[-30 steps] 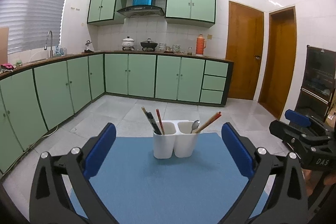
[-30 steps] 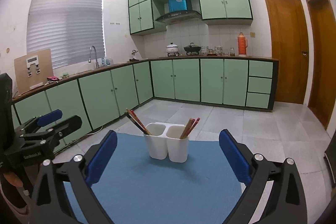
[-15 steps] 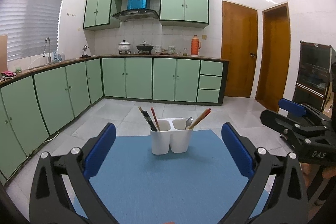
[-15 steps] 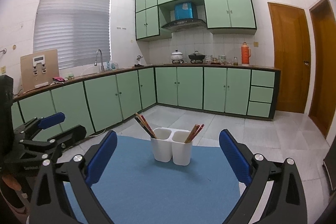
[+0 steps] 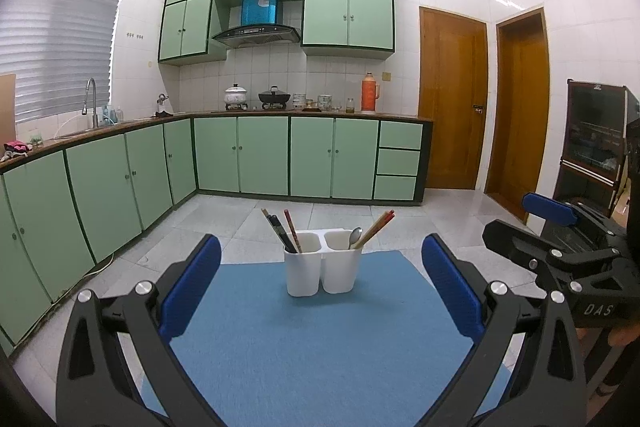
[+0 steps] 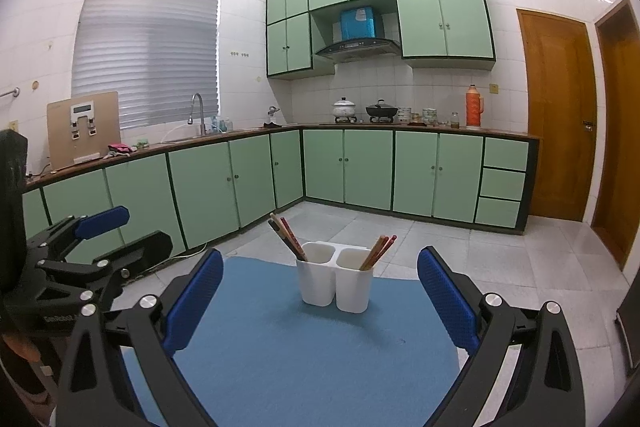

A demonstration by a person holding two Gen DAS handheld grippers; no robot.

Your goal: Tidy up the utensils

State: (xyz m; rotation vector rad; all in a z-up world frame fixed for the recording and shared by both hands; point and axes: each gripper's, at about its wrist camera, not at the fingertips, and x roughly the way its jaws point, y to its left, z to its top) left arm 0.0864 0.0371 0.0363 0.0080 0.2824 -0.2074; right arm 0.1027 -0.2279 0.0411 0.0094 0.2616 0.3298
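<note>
A white two-cup utensil holder (image 5: 320,263) stands at the far end of a blue mat (image 5: 312,347). Its left cup holds dark and red chopsticks (image 5: 282,229). Its right cup holds a metal spoon (image 5: 355,237) and wooden chopsticks (image 5: 376,229). My left gripper (image 5: 320,291) is open and empty, held back from the holder. My right gripper (image 6: 320,295) is open and empty, also facing the holder (image 6: 336,277) across the mat (image 6: 312,355). Each gripper shows at the edge of the other's view.
Green kitchen cabinets (image 5: 248,159) run along the back and left walls, with a sink tap (image 5: 90,99), pots and a red thermos (image 5: 370,99) on the counter. Two wooden doors (image 5: 452,99) are at the right. A dark cabinet (image 5: 596,147) stands far right.
Both grippers have pulled back and risen a little, so the holder looks smaller and farther. Both stay open and empty.
</note>
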